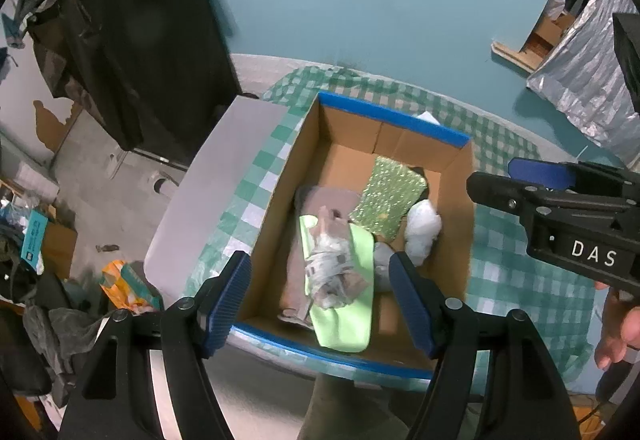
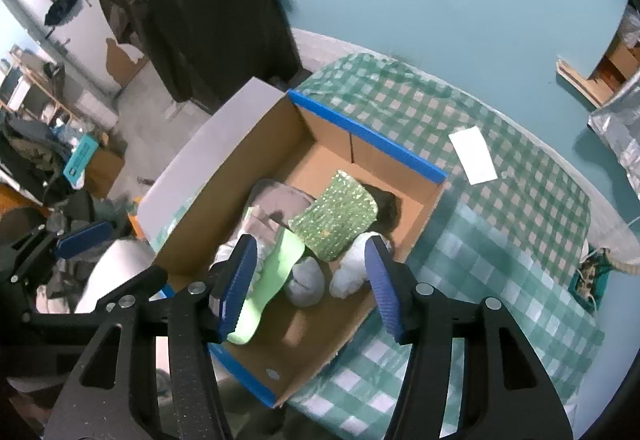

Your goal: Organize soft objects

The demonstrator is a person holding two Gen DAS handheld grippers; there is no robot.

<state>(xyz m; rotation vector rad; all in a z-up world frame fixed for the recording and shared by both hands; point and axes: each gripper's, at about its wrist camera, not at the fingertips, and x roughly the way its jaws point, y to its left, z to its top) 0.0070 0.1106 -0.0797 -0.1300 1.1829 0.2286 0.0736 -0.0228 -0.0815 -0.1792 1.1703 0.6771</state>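
An open cardboard box [image 1: 352, 120] with blue-taped rims stands on the green checked tablecloth [image 1: 516, 280]; it also shows in the right wrist view [image 2: 320, 120]. Inside lie a light green foam sheet [image 1: 344, 316], a crumpled plastic wrap bundle [image 1: 332, 268], a grey-brown cloth [image 1: 332, 196], a green bubble-wrap pad [image 1: 388, 200], a white fluffy wad [image 1: 422, 228] and a grey ball [image 2: 306, 280]. My left gripper [image 1: 320, 288] hovers open and empty above the box's near end. My right gripper [image 2: 310, 276] hovers open and empty over the box; it appears at the right in the left wrist view [image 1: 532, 184].
A white paper slip [image 2: 472, 156] lies on the cloth beyond the box. A dark hanging garment [image 1: 120, 20] stands left of the table. Clutter and boxes [image 1: 44, 240] cover the floor at left. A silver foil cover [image 1: 592, 72] is at the right.
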